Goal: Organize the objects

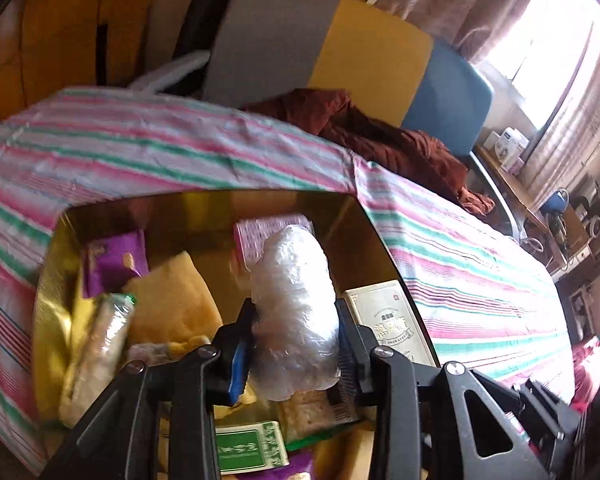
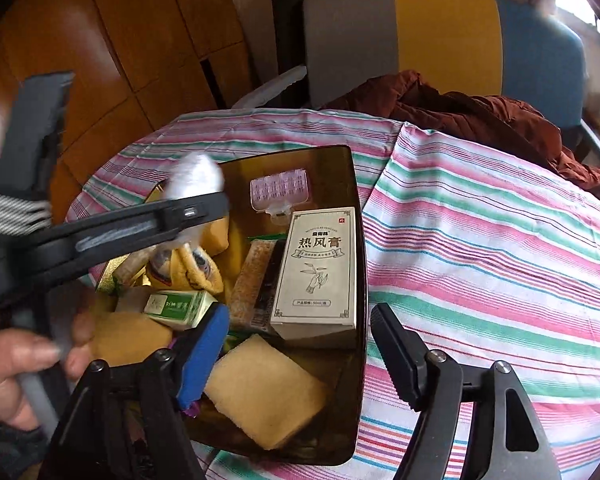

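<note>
My left gripper point(image 1: 294, 312) is shut on a clear plastic-wrapped bundle point(image 1: 296, 312) and holds it above an amber box point(image 1: 364, 216). From the right wrist the same bundle point(image 2: 196, 176) shows white and blurred over the box's far left corner, with a person's hand point(image 2: 12, 364) on the handle. My right gripper point(image 2: 300, 316) stands open over the near end of the box point(image 2: 352, 184), holding nothing. Below it lie a yellow sponge point(image 2: 264, 392) and a white carton point(image 2: 320, 272). Also inside are a green-and-white carton point(image 2: 180, 308), a pink case point(image 2: 280, 190), a cracker packet point(image 2: 252, 280) and a purple packet point(image 1: 116, 260).
The box sits on a round table under a pink, green and white striped cloth point(image 2: 480, 240). A rust-brown garment point(image 2: 480, 116) lies at the far edge, in front of a grey, yellow and blue chair back point(image 2: 440, 36). Wooden panelling point(image 2: 100, 40) stands behind on the left.
</note>
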The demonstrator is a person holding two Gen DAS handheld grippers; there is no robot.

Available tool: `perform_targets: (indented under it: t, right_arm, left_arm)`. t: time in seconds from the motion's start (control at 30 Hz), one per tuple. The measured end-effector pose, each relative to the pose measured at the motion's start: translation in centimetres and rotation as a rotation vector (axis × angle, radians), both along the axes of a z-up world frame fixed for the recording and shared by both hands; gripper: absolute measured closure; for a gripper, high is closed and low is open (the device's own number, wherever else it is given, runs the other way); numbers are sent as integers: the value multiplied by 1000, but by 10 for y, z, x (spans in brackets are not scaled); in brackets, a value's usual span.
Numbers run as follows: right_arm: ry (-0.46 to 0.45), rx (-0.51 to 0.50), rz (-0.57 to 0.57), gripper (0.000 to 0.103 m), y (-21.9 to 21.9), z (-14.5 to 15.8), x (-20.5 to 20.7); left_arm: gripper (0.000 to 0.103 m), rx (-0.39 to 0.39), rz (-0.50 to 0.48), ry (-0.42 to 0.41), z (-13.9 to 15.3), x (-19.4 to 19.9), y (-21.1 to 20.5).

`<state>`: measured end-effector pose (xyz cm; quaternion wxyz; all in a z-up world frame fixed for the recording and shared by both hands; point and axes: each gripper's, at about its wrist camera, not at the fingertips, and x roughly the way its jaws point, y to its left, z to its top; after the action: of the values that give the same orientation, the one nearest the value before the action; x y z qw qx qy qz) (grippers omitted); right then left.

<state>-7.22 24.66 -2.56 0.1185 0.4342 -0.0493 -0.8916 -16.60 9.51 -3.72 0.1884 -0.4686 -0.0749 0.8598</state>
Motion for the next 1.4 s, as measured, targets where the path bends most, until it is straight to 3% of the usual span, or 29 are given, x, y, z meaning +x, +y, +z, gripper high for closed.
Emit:
perform_targets:
  t: [0.07,0.27,0.5,0.8,1.03,1.1,1.4]
  right_arm:
    - [11,8,-2,29,-1,0,2]
    - [17,-1,-5,28,0,-1,6]
    - [21,-5,-5,28,-1,-1,11]
    - [53,35,-6,15,-9,6,19]
    - [88,57,-24,0,-10,13,30]
    - [101,73,-28,0,-11,15,34]
    - [154,113,-87,0,-5,19,50]
  left_arm:
    - [59,1,5,-5,-1,0,1]
    - [57,-13,33,3,0,13,-6]
    - [57,-81,46,110,14,42,-11]
    - [56,-135,64,192,23,76,-17]
    - [41,-163,85,254,30,99,-22]
    - [36,-169,93,262,32,103,-22]
    - [34,-212,146,289,39,119,-30]
